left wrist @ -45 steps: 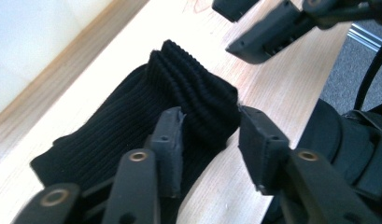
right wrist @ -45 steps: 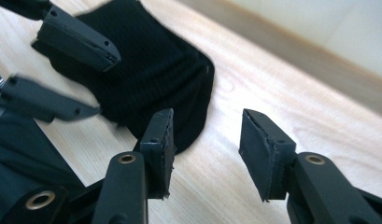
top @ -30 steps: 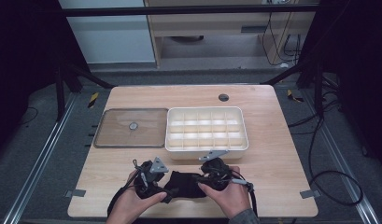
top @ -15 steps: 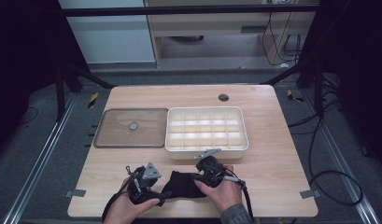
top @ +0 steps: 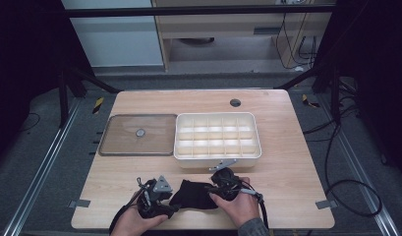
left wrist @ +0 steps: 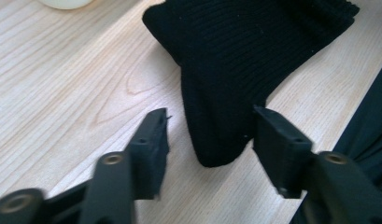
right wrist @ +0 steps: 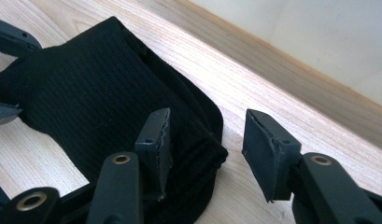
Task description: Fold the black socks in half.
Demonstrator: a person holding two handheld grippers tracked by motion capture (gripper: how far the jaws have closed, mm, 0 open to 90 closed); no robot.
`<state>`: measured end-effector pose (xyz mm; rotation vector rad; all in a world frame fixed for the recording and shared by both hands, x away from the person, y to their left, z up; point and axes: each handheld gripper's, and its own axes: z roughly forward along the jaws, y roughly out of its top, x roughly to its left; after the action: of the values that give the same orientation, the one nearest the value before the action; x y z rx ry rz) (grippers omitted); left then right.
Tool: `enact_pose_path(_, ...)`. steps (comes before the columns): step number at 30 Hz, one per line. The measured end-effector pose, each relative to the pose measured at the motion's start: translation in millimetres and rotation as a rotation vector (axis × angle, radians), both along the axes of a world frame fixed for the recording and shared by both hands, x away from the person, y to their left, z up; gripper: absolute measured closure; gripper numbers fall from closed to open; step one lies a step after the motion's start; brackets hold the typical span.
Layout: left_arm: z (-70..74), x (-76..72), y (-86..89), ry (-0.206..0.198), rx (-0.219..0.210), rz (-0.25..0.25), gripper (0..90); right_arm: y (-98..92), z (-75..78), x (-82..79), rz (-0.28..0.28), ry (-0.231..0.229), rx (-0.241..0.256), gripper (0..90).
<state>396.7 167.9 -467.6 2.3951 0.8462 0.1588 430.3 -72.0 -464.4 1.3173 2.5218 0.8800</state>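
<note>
The black sock (top: 194,193) lies flat near the front edge of the table (top: 287,162), between the two grippers and just in front of the white compartment box (top: 217,135). The left gripper (left wrist: 209,133) has its jaws spread wide around one rounded end of the sock, one jaw on bare wood and the other at the fabric's edge, gripping nothing yet. The right gripper (right wrist: 206,135) is likewise wide open at the other end, one jaw resting over the knit and the other on the wood beside it. Judging from this, neither end is pinched, so the grasp, any folding or lifting, and any placing are all left to do. The box's compartments look empty, and the clear lid (top: 138,134) lies beside it toward the left edge.
</note>
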Motion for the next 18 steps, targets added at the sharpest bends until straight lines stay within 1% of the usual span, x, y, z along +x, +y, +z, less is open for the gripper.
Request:
enact_pose_path(2,-0.8,1.3,-1.9,0.007,0.007,-0.008,54.2,-0.7,-1.6,0.0,0.009,-0.001,-0.007,50.8)
enact_pose_path(4,-1.7,3.4,-3.4,0.018,0.014,-0.016,58.6,-0.2,-3.0,-0.7,0.007,0.009,-0.011,49.9)
enact_pose_path(6,-2.6,4.9,-5.3,0.025,0.013,-0.024,62.5,0.1,-4.5,-1.1,0.013,0.009,-0.017,49.2)
enact_pose_path(8,-2.7,6.0,-6.5,0.031,0.017,-0.03,69.1,0.0,-5.5,-2.1,0.02,0.011,-0.028,48.6)
enact_pose_path(9,-2.8,6.5,-6.8,0.027,0.019,-0.032,74.6,-0.2,-5.7,-3.2,0.02,0.01,-0.03,47.7)
enact_pose_path(10,-3.1,7.1,-7.5,0.029,0.025,-0.038,74.6,-0.2,-5.7,-3.2,0.02,0.01,-0.03,47.7)
enact_pose_path(13,-4.8,8.5,-9.7,0.036,0.038,-0.047,79.6,-0.6,-4.2,-5.2,0.031,0.008,-0.043,45.1)
enact_pose_path(16,-4.2,9.3,-10.6,0.034,0.043,-0.038,81.7,-1.3,-1.3,-8.7,0.045,0.0,-0.064,45.4)
enact_pose_path(18,-3.7,9.9,-10.4,0.035,0.04,-0.036,81.9,-0.9,-2.0,-10.0,0.051,-0.001,-0.075,45.6)
